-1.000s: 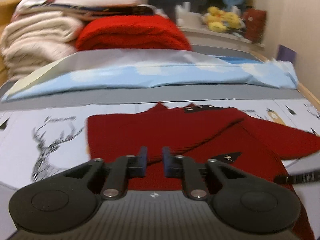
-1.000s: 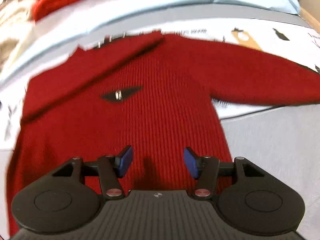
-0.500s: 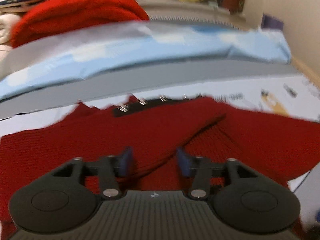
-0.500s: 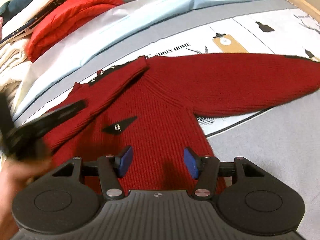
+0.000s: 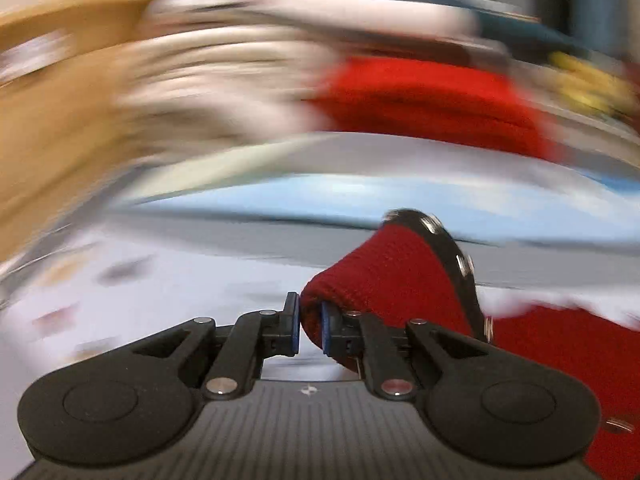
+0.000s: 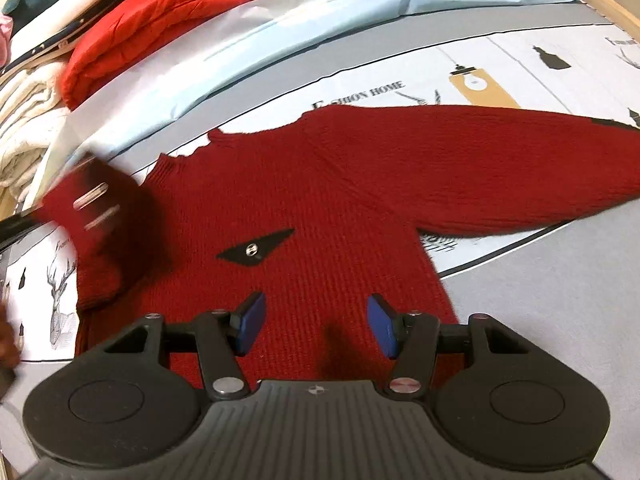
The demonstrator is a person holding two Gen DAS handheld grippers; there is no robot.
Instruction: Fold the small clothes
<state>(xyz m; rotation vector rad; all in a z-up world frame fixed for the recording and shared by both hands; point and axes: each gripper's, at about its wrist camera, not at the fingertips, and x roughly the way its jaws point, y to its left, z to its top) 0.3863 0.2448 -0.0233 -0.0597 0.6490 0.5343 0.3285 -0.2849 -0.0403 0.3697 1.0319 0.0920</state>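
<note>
A small dark red knit sweater (image 6: 340, 184) lies flat on a printed bedsheet (image 6: 500, 64), one sleeve stretched to the right. My left gripper (image 5: 309, 326) is shut on the sweater's other sleeve (image 5: 392, 276), near its black cuff with metal snaps, and holds it lifted. That lifted sleeve (image 6: 100, 208) shows blurred at the left of the right wrist view. My right gripper (image 6: 313, 326) is open and empty, hovering over the sweater's lower body.
A folded bright red blanket (image 6: 152, 20) and cream blankets (image 6: 24, 120) are stacked at the back left. A light blue cloth (image 6: 360, 12) lies along the back of the bed. A wooden bed edge (image 6: 612, 4) runs at the right.
My left gripper has closed on the folded-in sleeve and swung it up and out to the left. The right gripper stays open over the sweater's body.
</note>
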